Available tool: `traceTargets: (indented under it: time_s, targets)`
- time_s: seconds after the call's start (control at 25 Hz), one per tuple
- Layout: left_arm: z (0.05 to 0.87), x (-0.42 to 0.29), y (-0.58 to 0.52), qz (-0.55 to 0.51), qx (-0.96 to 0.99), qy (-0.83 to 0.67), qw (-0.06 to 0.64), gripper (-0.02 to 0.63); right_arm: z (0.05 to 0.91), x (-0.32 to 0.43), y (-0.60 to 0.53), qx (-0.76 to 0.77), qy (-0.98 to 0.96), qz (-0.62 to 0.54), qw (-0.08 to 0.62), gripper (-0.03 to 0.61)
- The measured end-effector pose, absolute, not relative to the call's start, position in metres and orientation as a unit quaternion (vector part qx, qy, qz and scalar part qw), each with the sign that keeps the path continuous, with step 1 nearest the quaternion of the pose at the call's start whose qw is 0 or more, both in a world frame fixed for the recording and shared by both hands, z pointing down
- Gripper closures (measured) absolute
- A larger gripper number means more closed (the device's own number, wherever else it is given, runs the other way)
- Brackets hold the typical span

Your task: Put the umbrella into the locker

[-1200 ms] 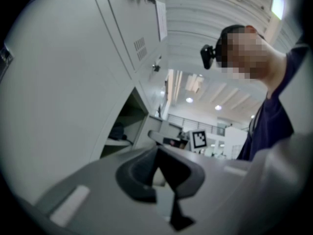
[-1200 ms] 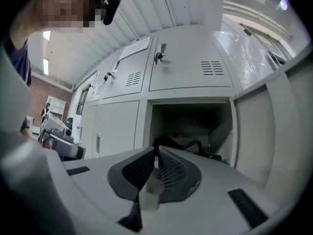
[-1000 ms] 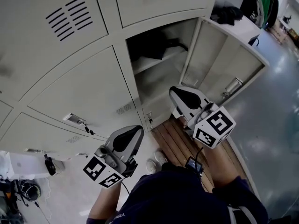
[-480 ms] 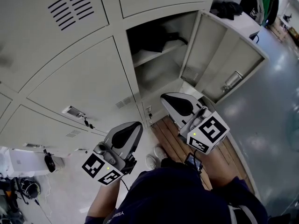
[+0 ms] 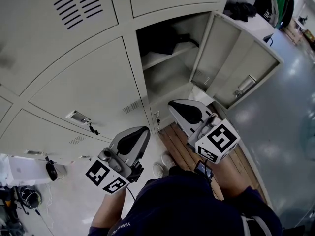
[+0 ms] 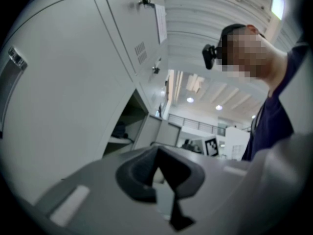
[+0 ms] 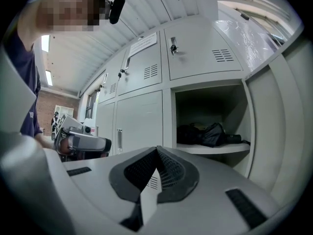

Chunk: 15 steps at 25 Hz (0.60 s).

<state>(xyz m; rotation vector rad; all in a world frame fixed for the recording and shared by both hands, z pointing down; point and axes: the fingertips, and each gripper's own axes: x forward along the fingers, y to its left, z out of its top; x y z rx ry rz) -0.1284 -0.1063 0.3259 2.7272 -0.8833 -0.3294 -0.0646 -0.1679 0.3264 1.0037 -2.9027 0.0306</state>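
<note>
Grey steel locker (image 5: pixel 170 80) open, door (image 5: pixel 236 58) swung out to the right. Folded black umbrella (image 7: pixel 217 133) lying on the shelf (image 7: pixel 210 149) inside. Left tongs (image 5: pixel 141 131) and right tongs (image 5: pixel 172 104) clenched on nothing, held side by side before the lockers, well apart from the umbrella, right nearer the opening. Below, wooden slats (image 5: pixel 175 141) on the floor.

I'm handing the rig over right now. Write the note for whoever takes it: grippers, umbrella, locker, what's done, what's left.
Left gripper: shut, nothing in it.
Right gripper: shut, nothing in it, facing the open locker.
Umbrella: folded, lying on the locker's shelf beside a dark bundle.
Done: the umbrella looks stowed.
Left: probably only swinging the open door shut.
</note>
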Motion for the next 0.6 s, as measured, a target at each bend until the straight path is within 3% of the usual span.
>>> traceTargets:
  time_s: [0.6]
  targets:
    - [0.324,-0.131,-0.119,-0.118,0.937,-0.304,0.126,0.612,0.332,-0.069,-0.178,0.320,-0.946,0.002,0.053,0.571]
